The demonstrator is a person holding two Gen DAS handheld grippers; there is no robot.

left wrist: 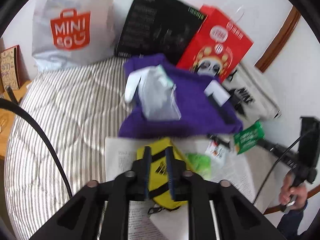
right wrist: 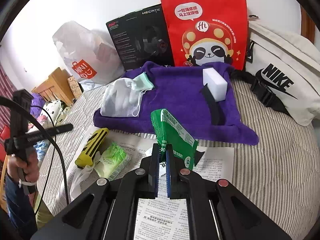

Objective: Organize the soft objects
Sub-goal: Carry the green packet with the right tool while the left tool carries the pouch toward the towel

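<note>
While left jaws straddle the yellow pouch, right jaws pinch the green packet.

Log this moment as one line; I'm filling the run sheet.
left gripper: around yellow pouch, grip unclear | right gripper: shut on green packet | purple towel: holds sponge, mesh bag

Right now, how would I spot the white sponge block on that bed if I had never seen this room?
Start at the purple towel spread on the striped bed, in front of the red panda bag. The sponge block sits near the towel's far right corner, beside a black strap. Unlike the floppy mesh pouch on the towel's left, it is a plain, sharp-edged white brick.
</note>
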